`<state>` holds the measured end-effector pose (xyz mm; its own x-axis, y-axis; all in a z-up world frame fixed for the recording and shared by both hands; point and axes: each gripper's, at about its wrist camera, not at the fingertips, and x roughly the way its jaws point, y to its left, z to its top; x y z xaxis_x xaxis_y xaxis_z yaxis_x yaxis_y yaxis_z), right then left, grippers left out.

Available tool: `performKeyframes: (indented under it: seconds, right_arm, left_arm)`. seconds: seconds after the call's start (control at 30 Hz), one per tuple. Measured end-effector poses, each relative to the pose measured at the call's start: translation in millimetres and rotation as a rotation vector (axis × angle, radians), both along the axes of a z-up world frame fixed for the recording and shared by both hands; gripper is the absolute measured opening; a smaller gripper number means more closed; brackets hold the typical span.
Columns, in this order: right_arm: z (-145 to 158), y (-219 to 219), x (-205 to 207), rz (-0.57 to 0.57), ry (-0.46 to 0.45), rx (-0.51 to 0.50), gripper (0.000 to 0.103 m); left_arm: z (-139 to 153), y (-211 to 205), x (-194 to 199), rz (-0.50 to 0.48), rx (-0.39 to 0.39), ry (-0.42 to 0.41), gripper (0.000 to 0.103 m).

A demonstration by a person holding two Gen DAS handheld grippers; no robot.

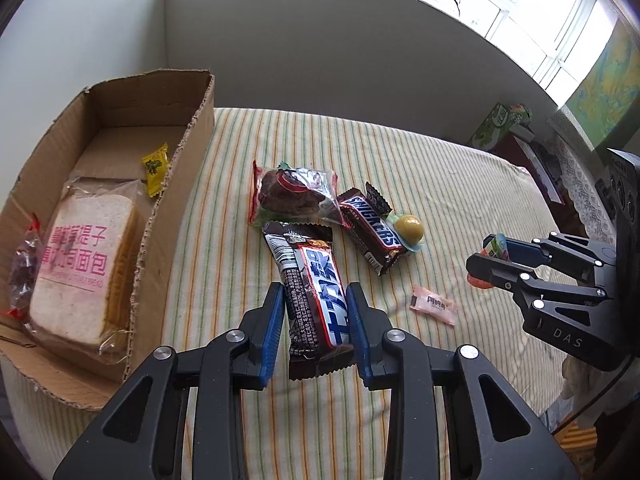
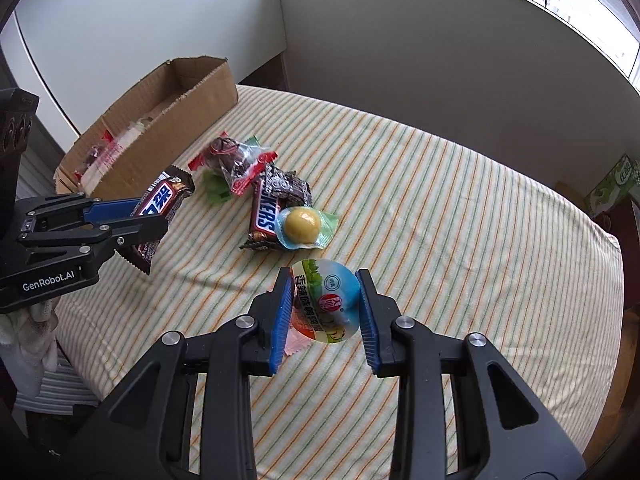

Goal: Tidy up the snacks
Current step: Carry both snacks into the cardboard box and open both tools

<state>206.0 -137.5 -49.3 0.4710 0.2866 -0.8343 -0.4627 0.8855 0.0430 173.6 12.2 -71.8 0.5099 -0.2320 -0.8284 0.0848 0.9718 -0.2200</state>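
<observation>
Left wrist view shows the left gripper (image 1: 314,312) at the bottom middle, its two blue pads squeezing one Chinese Snickers bar (image 1: 310,300), brown with a white and blue label, held up off the striped cloth (image 1: 440,168). Right wrist view shows the right gripper (image 2: 324,308) at the bottom middle, its pads pinching one round jelly cup (image 2: 326,300) with a blue, green and white lid. Just right of the held bar lies one small pink candy (image 1: 434,305). Past it, in the middle of the frame, lie one English Snickers bar (image 1: 372,232), one yellow ball in a clear blister (image 1: 409,228), touching that bar, and one clear bag of dark cake (image 1: 296,196). At the left stands one cardboard box (image 1: 172,208). Inside are one bagged bread slice (image 1: 80,268) with pink writing, one yellow candy (image 1: 155,168), and one red-edged clear packet (image 1: 22,268).
</observation>
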Motion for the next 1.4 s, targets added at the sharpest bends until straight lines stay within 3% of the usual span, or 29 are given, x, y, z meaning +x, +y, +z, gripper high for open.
performKeyframes:
  seconds: [0.43,0.93,1.4]
  right_arm:
    - [42.2,85.1,23.6,0.1,-0.068,0.059,0.032]
    - [42.3,197.5,71.3,0.211,-0.043,0.069,0.032]
    - [21.8,244.5,115.6,0.226,-0.014,0.052,0.035]
  left_arm:
    - [30.3,56.5,-12.5,0.079,-0.005,-0.073,0.03]
    - [35.8,124.0,10.4,0.165,0.045,-0.076,0.03]
    - [16.4,164.9,44.5,0.235,0.014,-0.034,0.03]
